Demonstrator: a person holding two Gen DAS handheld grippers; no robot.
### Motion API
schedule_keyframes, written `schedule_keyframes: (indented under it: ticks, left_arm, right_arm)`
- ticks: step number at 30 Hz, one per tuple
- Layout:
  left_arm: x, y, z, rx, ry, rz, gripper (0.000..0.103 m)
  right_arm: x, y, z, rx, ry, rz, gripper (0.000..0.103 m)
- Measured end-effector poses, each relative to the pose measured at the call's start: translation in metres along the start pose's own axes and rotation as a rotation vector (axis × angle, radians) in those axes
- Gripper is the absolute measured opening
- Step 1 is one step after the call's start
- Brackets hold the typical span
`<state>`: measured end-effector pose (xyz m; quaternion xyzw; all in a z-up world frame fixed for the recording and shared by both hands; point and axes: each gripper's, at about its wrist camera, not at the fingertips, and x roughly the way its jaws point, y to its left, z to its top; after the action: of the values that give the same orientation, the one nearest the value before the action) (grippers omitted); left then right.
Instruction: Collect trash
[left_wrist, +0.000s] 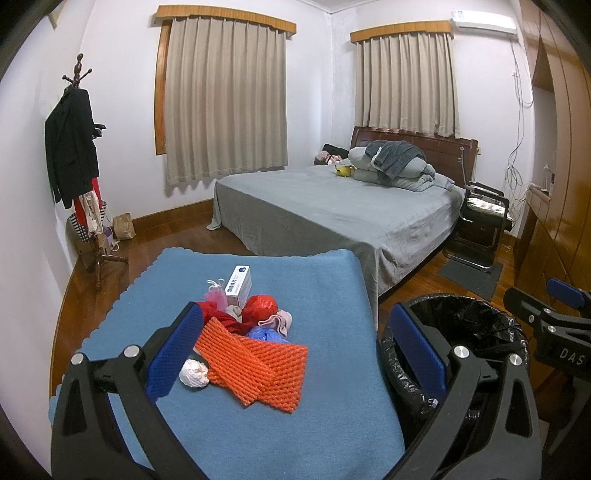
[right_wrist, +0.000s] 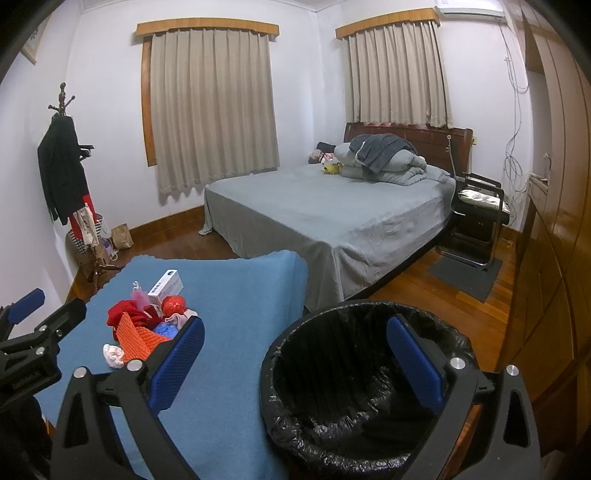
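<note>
A pile of trash lies on a table with a blue cloth (left_wrist: 314, 288): orange foam netting (left_wrist: 258, 365), a white crumpled wad (left_wrist: 194, 373), a red ball of plastic (left_wrist: 260, 306), a blue bag (left_wrist: 267, 336), red cloth, pink bits and a white box (left_wrist: 238, 284). A bin with a black liner (right_wrist: 354, 373) stands right of the table, also in the left wrist view (left_wrist: 476, 325). My left gripper (left_wrist: 299, 354) is open and empty above the pile's near side. My right gripper (right_wrist: 295, 354) is open and empty over the bin's rim.
A bed with a grey cover (left_wrist: 332, 210) stands behind the table. A coat rack (left_wrist: 77, 155) with clothes is at the left wall. A black chair (left_wrist: 480, 221) and a wooden wardrobe (left_wrist: 561, 206) are on the right. The floor is wood.
</note>
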<state>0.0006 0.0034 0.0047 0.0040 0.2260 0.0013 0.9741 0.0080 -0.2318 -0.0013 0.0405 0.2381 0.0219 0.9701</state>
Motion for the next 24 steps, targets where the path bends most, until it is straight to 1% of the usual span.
schedule_keyframes:
  ticks: [24]
  left_arm:
    - [0.0001, -0.0002, -0.0003, -0.001, 0.000, 0.000, 0.098]
  right_arm:
    - [0.0005, 0.0004, 0.0001, 0.002, 0.005, 0.004, 0.097]
